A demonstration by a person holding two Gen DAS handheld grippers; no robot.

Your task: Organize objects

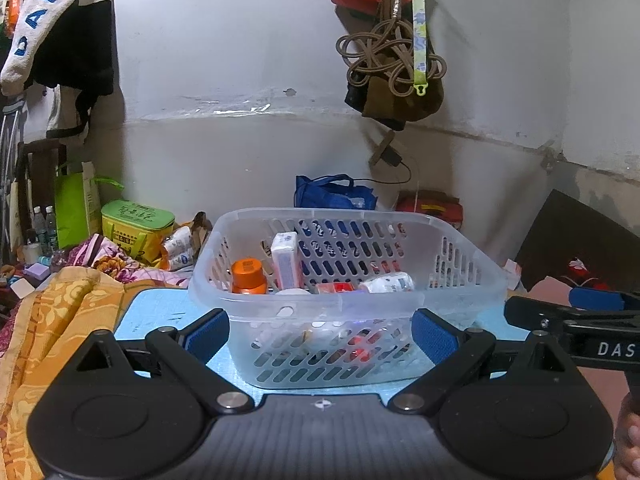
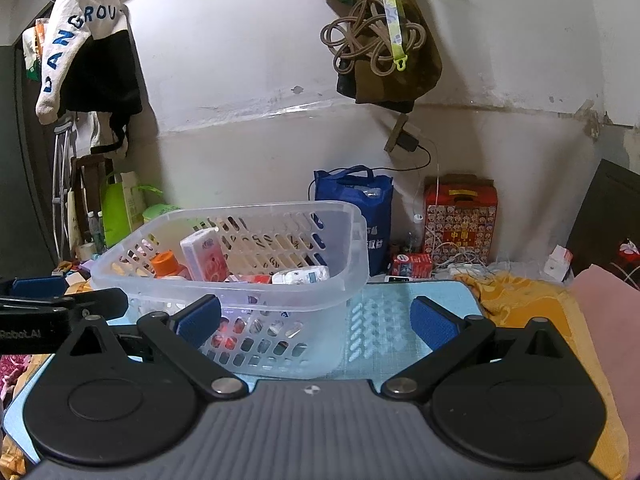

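A clear plastic basket point(image 1: 308, 306) stands on a light blue mat point(image 1: 160, 308). Inside it are an orange-capped bottle point(image 1: 248, 276), an upright pink-white box point(image 1: 286, 264), a white packet point(image 1: 386, 282) and a small red item point(image 1: 336, 288). My left gripper point(image 1: 320, 336) is open and empty, its blue pads either side of the basket's near wall. In the right wrist view the basket point(image 2: 240, 280) sits left of centre. My right gripper point(image 2: 316, 322) is open and empty over the mat point(image 2: 400, 320), just right of the basket. The right gripper also shows at the left view's right edge point(image 1: 580, 316).
An orange patterned cloth point(image 1: 52, 320) lies left of the mat. A green-yellow box point(image 1: 136, 228), a blue bag point(image 2: 356, 208) and a red patterned box point(image 2: 460, 220) stand by the wall. A pink cloth point(image 2: 608, 340) lies to the right. Clothes and a rope hang above.
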